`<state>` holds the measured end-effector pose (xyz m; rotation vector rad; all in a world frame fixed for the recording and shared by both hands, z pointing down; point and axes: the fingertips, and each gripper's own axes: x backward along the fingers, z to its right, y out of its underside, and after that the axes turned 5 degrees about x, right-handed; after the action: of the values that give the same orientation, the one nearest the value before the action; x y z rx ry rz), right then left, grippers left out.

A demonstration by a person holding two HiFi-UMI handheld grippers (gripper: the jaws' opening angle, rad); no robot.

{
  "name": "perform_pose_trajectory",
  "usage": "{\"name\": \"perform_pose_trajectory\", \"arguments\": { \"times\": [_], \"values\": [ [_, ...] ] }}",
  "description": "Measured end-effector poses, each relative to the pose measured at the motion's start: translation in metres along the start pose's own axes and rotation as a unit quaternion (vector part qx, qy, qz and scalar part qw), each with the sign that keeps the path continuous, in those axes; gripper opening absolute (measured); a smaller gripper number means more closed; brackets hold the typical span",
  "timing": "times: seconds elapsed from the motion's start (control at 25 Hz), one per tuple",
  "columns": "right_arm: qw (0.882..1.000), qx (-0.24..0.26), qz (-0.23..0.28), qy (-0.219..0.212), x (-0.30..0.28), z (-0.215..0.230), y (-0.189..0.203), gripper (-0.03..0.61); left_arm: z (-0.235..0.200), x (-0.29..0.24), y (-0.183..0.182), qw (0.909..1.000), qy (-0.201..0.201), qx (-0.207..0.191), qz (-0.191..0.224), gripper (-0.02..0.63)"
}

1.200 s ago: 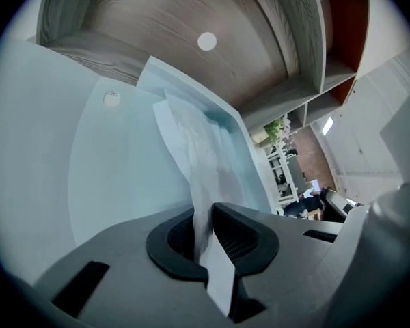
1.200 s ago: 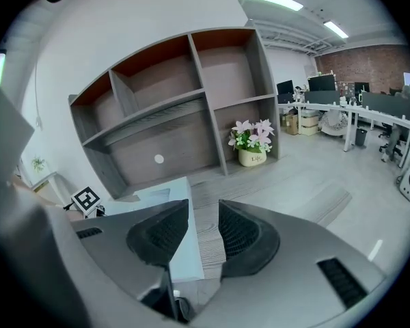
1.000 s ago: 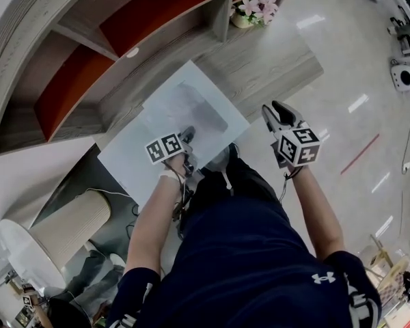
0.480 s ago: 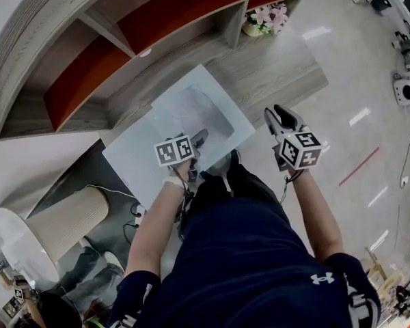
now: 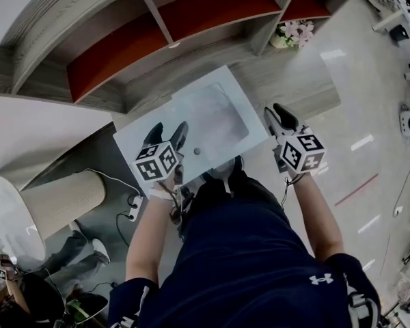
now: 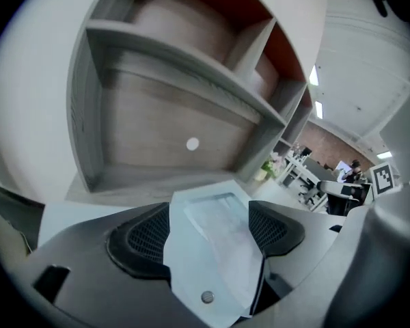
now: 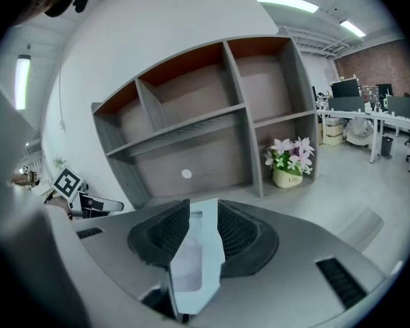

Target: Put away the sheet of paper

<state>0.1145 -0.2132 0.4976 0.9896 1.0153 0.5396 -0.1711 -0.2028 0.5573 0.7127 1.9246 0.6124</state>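
Note:
The sheet of paper (image 5: 208, 118), pale and glossy with a small round stud near its front edge, hangs level in front of the wooden shelf unit (image 5: 123, 46). My right gripper (image 5: 276, 112) holds its right edge. In the right gripper view its jaws are closing, and the sheet (image 7: 195, 265) is pinched between the dark ribbed pads (image 7: 165, 234). My left gripper (image 5: 167, 132) is at the sheet's front left. Its jaws are opening wide, and the sheet (image 6: 215, 234) lies between them, clear of the pads (image 6: 147, 238).
The shelf unit has open compartments with red-brown backs and a low wooden ledge (image 5: 294, 80). A pot of pink flowers (image 5: 295, 33) stands at the ledge's right end. A round lamp with a ribbed shade (image 5: 51, 207) and cables sit at the lower left.
The left gripper has opened and let go of the sheet, and now sits a little further left. The right gripper has kept its place on the sheet's right edge.

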Motion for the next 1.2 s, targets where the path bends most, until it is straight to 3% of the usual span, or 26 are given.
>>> {"name": "perform_pose_trajectory", "arguments": {
  "times": [0.08,0.2,0.36,0.56,0.72,1.0,1.2],
  "values": [
    [1.000,0.007,0.012,-0.016,-0.004,-0.014,-0.013,0.126,-0.002,0.027,-0.026,0.9987,-0.003,-0.016,0.048,0.351],
    [0.998,0.018,0.032,-0.050,-0.009,-0.038,-0.036,0.122,0.001,0.074,-0.069,0.9904,0.009,-0.027,0.135,0.204],
    [0.993,0.019,0.064,-0.094,-0.008,-0.073,-0.067,0.117,0.030,0.138,-0.117,0.9709,0.056,-0.048,0.228,0.103],
    [0.985,0.035,0.108,-0.132,0.008,-0.112,-0.109,0.110,0.079,0.208,-0.159,0.9428,0.104,-0.092,0.303,0.054],
    [0.974,0.067,0.159,-0.148,0.031,-0.139,-0.150,0.100,0.116,0.247,-0.178,0.9202,0.130,-0.132,0.345,0.048],
    [0.949,0.123,0.250,-0.146,0.078,-0.170,-0.202,0.057,0.160,0.285,-0.194,0.8904,0.159,-0.177,0.388,0.044],
    [0.940,0.164,0.270,-0.128,0.086,-0.177,-0.202,0.025,0.155,0.267,-0.186,0.8838,0.091,-0.249,0.386,0.018]
  ]
}}
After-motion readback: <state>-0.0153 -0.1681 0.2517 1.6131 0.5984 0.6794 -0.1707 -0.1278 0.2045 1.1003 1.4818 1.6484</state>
